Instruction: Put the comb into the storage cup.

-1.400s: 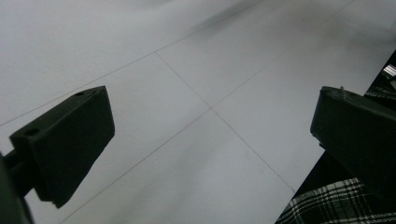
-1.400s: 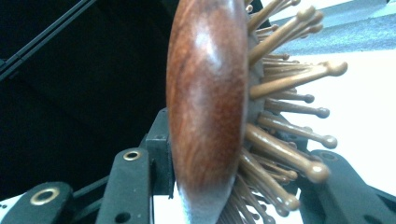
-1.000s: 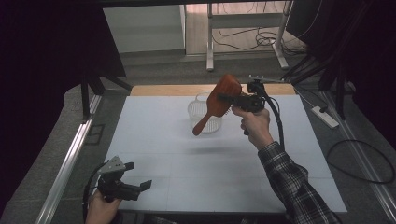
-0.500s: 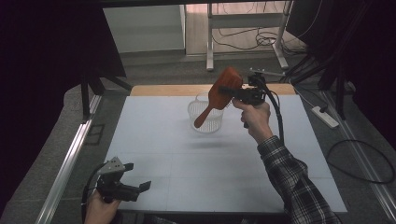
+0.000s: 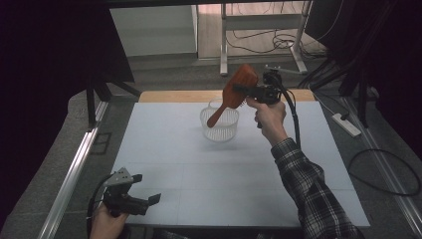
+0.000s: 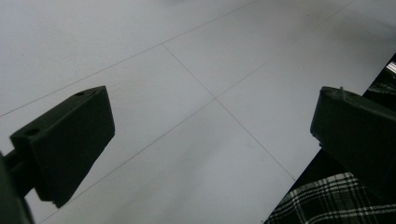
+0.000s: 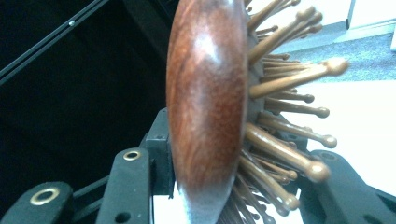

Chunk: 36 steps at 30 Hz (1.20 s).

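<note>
Wooden paddle hairbrush [image 5: 238, 90], reddish-brown, held up in the air over the far middle of the table [image 5: 164, 144]. Head of brush uppermost, handle slanting down and to the left, its tip hanging just above (or just inside, can't tell which) a white mesh basket [image 5: 219, 125]. In the right gripper view, brush [image 7: 208, 102] seen edge-on: glossy wood back to the left, round-tipped wooden pins sticking out to the right.

Right gripper [image 5: 249, 91] clamped on the brush head, one black jaw against the wood back, the other on the pin side, w/ the pins pressed between. Jaws closed as far as the brush allows, nothing else in them. Right hand [image 5: 268, 117] wrapped round the gripper's grip, checked sleeve [image 5: 311, 191] running back toward the near right corner, black cable trailing from the gripper.

Basket standing upright on the table, a clear container just behind it, touching or nearly so.

Left gripper [image 5: 154, 199] well apart from all that, at the near left edge of the table, held low in the left hand [image 5: 105, 223], pointing right. Jaws wide open, nothing between them but bare white tabletop (left gripper view, faint seam lines crossing the surface).

Beyond the table: grey floor, desk legs, loose cables, a power strip at right.
</note>
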### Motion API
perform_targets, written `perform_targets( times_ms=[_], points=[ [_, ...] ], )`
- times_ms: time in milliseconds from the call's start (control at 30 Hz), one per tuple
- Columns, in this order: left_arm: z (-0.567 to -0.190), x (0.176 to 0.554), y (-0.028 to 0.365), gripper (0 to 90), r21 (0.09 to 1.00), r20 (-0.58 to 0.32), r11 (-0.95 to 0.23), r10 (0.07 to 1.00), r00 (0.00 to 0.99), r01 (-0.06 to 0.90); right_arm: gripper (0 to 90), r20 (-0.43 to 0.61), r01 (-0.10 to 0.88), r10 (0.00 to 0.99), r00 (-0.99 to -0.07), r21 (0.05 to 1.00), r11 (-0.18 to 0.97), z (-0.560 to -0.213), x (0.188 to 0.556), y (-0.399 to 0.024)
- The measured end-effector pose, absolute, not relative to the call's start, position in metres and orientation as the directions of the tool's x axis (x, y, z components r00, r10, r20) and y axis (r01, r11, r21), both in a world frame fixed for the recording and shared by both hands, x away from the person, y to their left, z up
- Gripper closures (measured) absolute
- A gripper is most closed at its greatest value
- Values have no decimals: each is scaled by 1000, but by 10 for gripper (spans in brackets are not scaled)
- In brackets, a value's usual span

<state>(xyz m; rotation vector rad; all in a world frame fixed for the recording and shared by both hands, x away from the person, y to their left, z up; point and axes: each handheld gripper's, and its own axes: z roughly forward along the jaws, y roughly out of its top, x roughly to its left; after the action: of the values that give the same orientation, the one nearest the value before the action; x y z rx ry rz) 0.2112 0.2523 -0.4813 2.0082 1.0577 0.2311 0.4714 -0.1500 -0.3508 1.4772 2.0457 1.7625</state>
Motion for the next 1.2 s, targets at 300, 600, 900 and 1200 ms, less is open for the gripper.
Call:
perform_targets(
  times_ms=[300,600,900,1200],
  points=[
    [-482,212,254,0,743,-221,-285,749,624,606,533,502,596,694,-516,793,-130,-351,483,-148],
    [-482,212,253,0,741,-215,-294,747,629,603,533,492,594,711,-502,794,-130,-357,491,-145],
    [-482,212,254,0,741,-225,-285,747,625,608,533,463,592,730,-502,799,-100,-366,492,-137],
    [-482,212,255,0,742,-231,-280,747,624,609,532,439,590,744,-504,804,-75,-378,489,-129]
  ],
)
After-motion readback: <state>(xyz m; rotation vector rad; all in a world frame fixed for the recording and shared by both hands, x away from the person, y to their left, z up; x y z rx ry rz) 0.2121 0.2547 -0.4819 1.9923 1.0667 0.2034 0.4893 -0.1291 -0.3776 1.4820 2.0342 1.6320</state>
